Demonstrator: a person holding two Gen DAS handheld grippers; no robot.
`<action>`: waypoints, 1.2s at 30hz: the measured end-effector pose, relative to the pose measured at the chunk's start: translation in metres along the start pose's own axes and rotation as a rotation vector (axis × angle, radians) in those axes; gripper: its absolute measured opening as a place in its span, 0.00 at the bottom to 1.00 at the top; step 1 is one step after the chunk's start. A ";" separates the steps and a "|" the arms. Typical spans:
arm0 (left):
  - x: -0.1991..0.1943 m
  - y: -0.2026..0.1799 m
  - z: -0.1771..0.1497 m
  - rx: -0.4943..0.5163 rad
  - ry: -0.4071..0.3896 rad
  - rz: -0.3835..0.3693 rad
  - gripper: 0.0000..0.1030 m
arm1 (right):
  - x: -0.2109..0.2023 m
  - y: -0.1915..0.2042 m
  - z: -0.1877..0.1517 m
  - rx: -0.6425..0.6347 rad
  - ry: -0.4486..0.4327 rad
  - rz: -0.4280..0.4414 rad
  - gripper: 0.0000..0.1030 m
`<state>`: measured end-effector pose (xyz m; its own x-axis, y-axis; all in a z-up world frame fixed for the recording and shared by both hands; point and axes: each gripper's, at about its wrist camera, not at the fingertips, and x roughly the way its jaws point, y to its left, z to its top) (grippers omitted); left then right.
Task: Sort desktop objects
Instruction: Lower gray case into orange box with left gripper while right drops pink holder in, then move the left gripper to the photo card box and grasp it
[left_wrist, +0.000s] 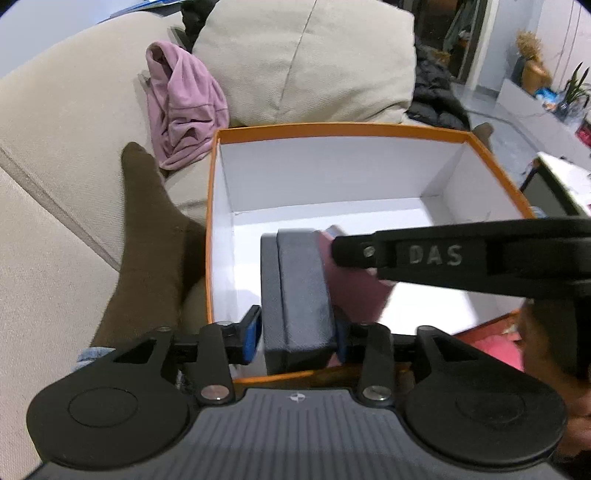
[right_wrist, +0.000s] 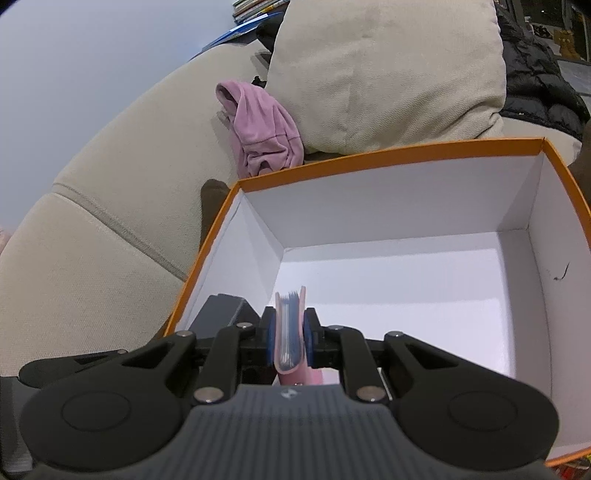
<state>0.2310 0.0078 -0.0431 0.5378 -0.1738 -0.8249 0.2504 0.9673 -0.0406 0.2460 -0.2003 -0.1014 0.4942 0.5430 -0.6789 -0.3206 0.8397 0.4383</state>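
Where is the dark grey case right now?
In the left wrist view the dark grey case stands inside the orange box at its near wall, between the left gripper's open jaws, with the pink booklet just right.

A beige fabric sofa (left_wrist: 55, 155) carries an open orange cardboard box (left_wrist: 332, 129) with a white inside. Behind it a large beige cushion (left_wrist: 306, 55) leans, a crumpled pink velvety garment (left_wrist: 181, 107) just beside, and a black puffy jacket (right_wrist: 535, 85).

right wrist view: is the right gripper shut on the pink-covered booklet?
Yes: the right gripper has its blue pads pressed against both covers of the pink-covered booklet, above the orange-rimmed white cardboard box.
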 end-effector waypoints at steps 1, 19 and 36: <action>-0.002 0.001 0.000 -0.001 -0.002 -0.012 0.54 | 0.000 0.001 -0.001 0.004 0.005 0.003 0.16; -0.044 0.048 -0.027 -0.163 -0.108 -0.084 0.56 | 0.010 0.027 -0.005 0.070 0.066 0.029 0.17; -0.050 0.056 -0.035 -0.192 -0.142 -0.127 0.49 | 0.001 0.024 0.000 0.090 0.097 0.111 0.39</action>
<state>0.1896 0.0768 -0.0238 0.6230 -0.3068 -0.7196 0.1730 0.9511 -0.2558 0.2385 -0.1798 -0.0921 0.3781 0.6332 -0.6754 -0.2927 0.7739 0.5617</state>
